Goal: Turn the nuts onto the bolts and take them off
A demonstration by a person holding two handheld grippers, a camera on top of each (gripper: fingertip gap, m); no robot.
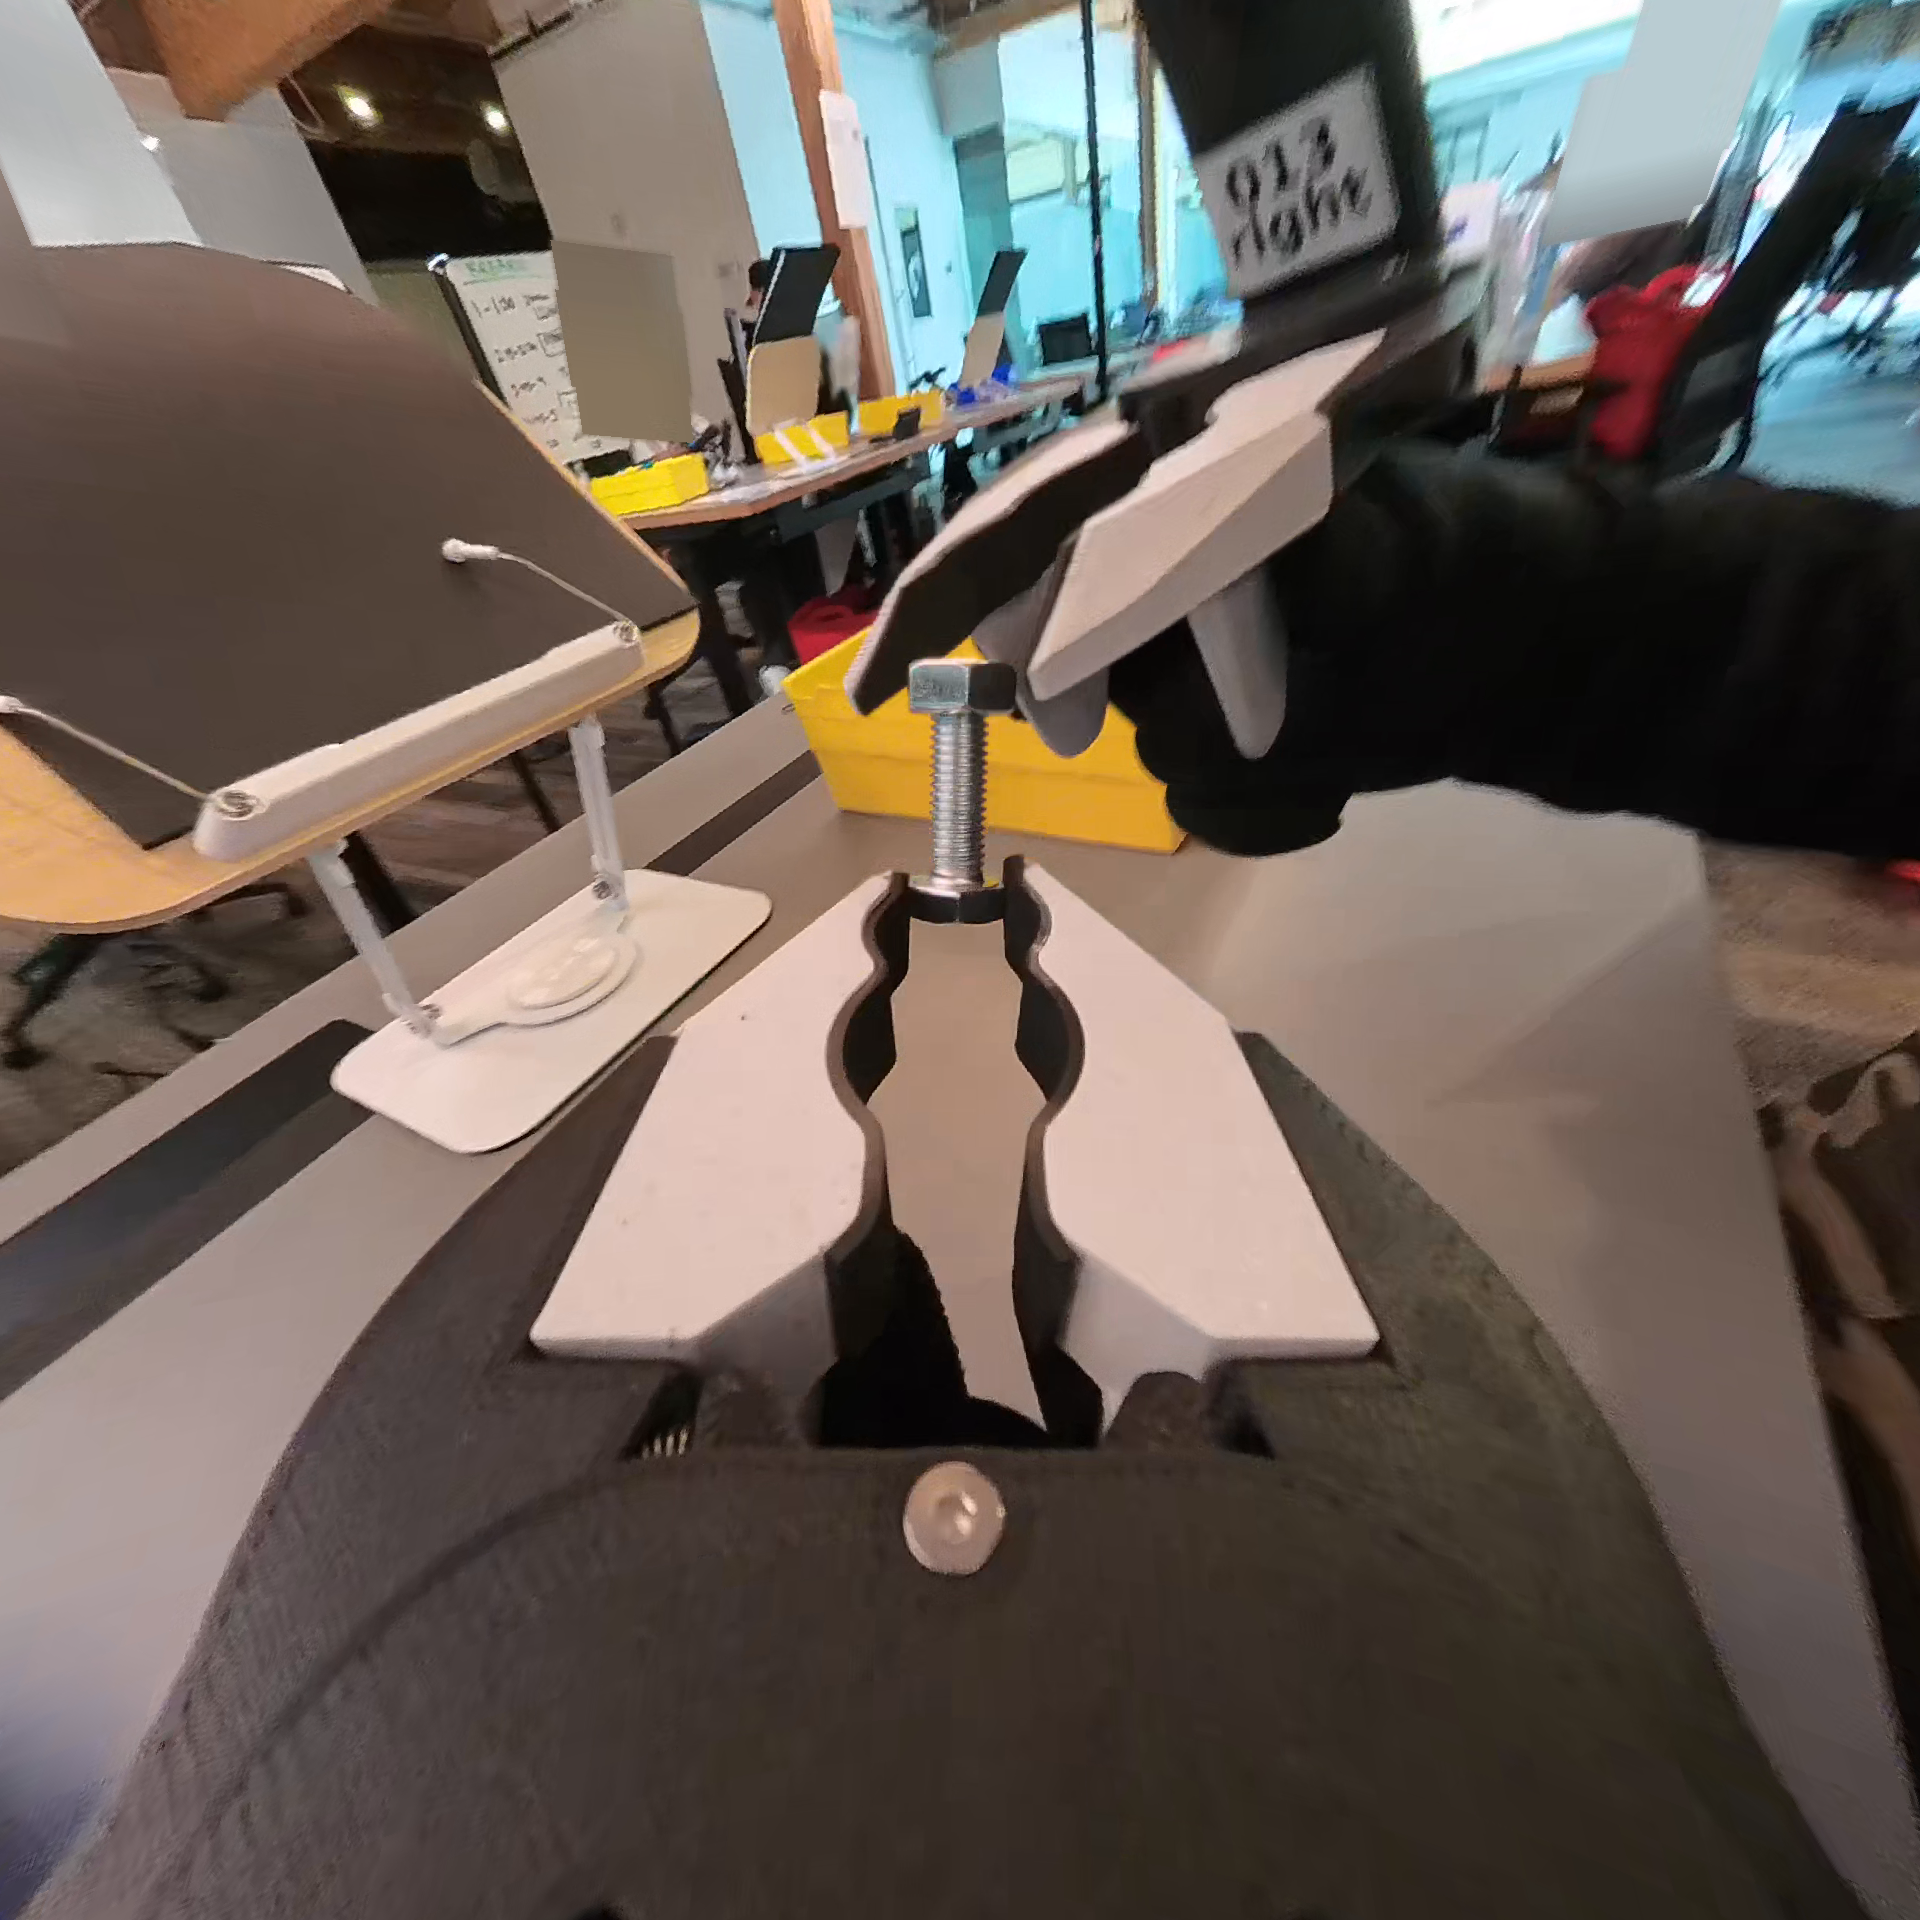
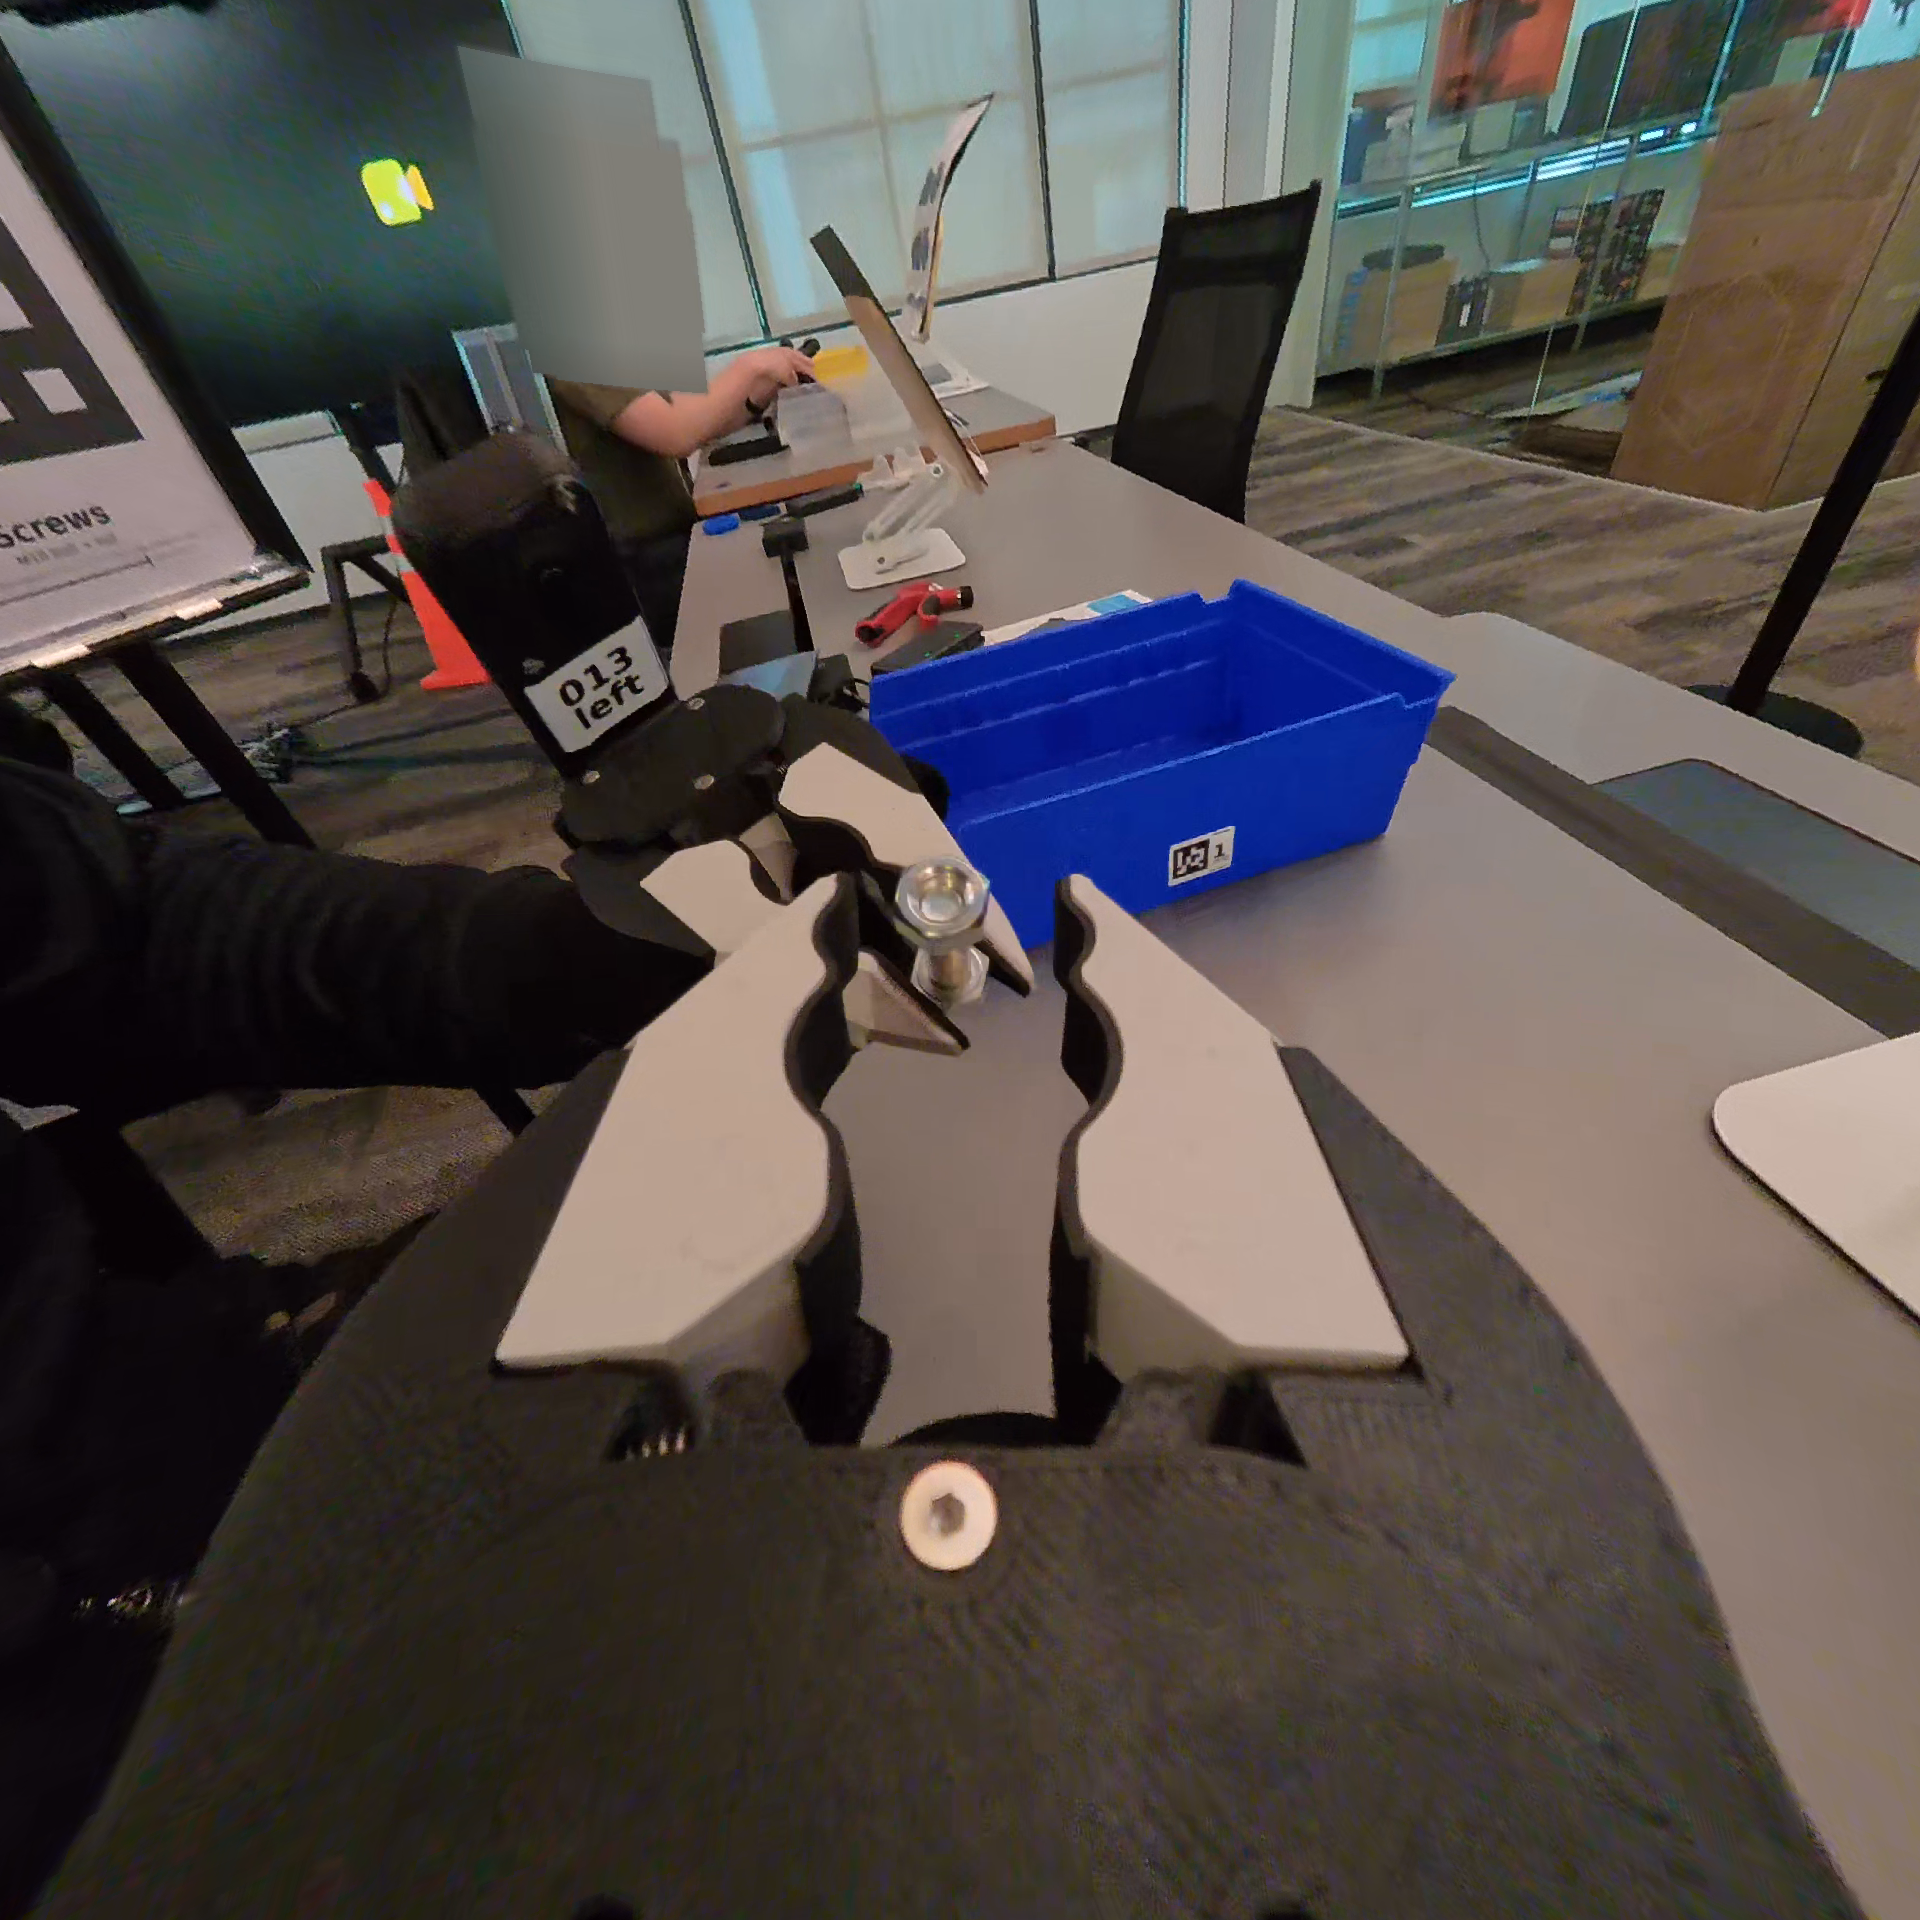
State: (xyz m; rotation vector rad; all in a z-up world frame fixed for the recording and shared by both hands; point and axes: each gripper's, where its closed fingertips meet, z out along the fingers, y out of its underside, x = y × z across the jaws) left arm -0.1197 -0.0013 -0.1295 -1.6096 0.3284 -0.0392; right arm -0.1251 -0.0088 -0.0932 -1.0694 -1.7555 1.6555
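Only your right view shows the blue bin. Your left claw clamps the nut; the bolt stands upright beneath your parted, empty right claw.

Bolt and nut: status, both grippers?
Left gripper shut on nut, bolt upright. Right gripper open around bolt head, not gripping. Nothing in the way.

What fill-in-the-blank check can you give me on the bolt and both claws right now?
1. The left claw is shut on the ____ at the bolt's lower end.
2. The bolt stands with its head pointing ____.
3. The right claw is ____, its fingers either side of the bolt head.
4. The bin behind the bolt in the right wrist view is ____.

Missing words: nut; up; open; blue
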